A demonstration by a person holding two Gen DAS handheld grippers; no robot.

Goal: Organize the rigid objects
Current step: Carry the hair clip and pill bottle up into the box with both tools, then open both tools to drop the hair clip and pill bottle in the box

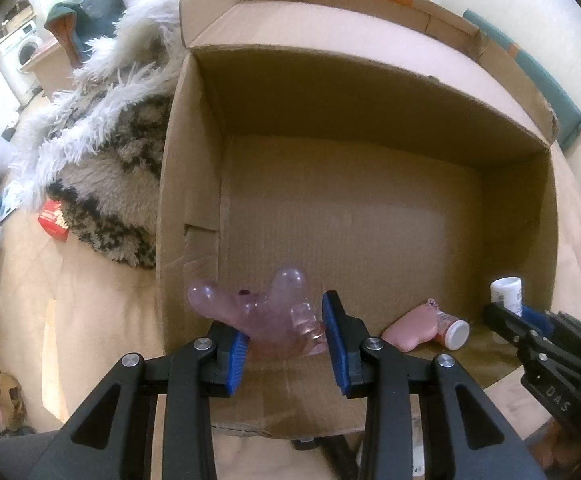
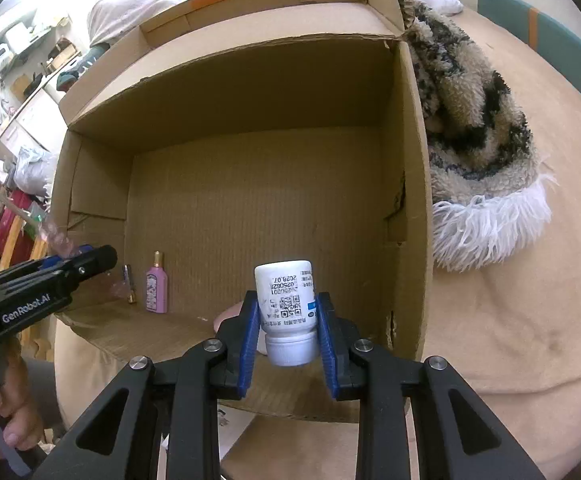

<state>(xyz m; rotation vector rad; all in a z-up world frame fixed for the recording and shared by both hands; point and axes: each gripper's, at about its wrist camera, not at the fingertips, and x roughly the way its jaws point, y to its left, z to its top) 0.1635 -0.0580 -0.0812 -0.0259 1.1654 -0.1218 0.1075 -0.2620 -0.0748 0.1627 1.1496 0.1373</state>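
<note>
We hold both loads just above the cardboard box (image 2: 102,112) — left gripper (image 1: 286,340) pinching a clear pink figurine (image 1: 266,316), right gripper (image 2: 288,324) clamping a white bottle (image 2: 286,300) cap-down — the box floor lying straight below.

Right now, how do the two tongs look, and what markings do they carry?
Both tongs are matte black plastic with triangular cut-outs, silver round pivot bolts and ribbed blue pads. The left tongs show white "GenRobot.AI" lettering on the side in the right wrist view. The right tongs show "DAS" on the body in the left wrist view. No cables or sleeves are visible.
</note>
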